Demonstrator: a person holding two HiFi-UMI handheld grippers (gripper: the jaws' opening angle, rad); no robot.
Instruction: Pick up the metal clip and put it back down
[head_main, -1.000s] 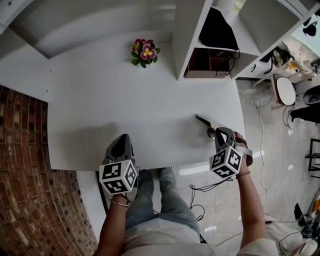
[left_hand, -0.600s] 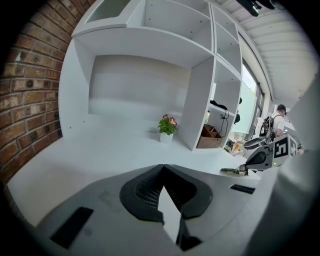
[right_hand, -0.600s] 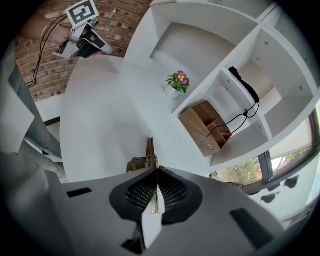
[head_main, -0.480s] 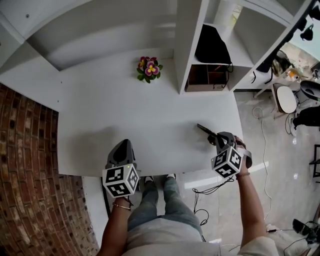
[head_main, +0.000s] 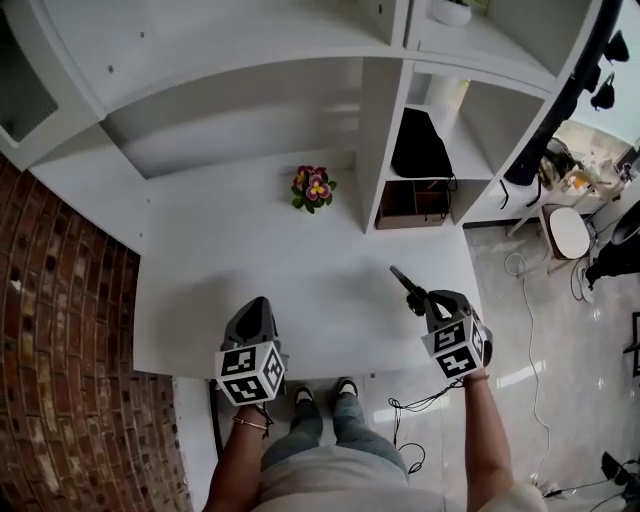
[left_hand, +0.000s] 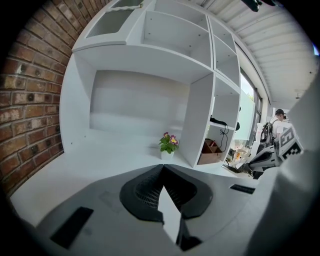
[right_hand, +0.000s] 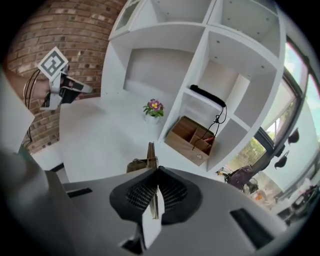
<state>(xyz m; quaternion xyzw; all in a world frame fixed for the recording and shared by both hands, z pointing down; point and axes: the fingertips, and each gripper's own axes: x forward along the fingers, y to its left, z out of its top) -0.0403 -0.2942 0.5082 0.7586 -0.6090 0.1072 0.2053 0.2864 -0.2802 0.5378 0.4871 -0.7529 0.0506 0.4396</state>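
The metal clip (head_main: 403, 282) is a thin dark strip; its free end points up and to the left. My right gripper (head_main: 425, 298) is shut on its near end and holds it above the front right corner of the white table (head_main: 250, 260). In the right gripper view the clip (right_hand: 150, 153) sticks out past the closed jaws of the right gripper (right_hand: 154, 172), with the tabletop well below. My left gripper (head_main: 253, 308) hangs over the table's front edge. In the left gripper view that gripper (left_hand: 162, 171) is shut with nothing in it.
A small pot of pink flowers (head_main: 316, 188) stands at the back of the table. White shelving rises behind; a wooden organiser box (head_main: 412, 203) and a black bag (head_main: 420, 150) sit in its right bays. A brick wall (head_main: 60, 330) runs along the left. Cables lie on the floor at the right.
My right gripper has lifted the clip off the tabletop and drawn it back toward the front right corner. The head view has tilted up, showing more shelving. The left gripper stayed near the front edge.
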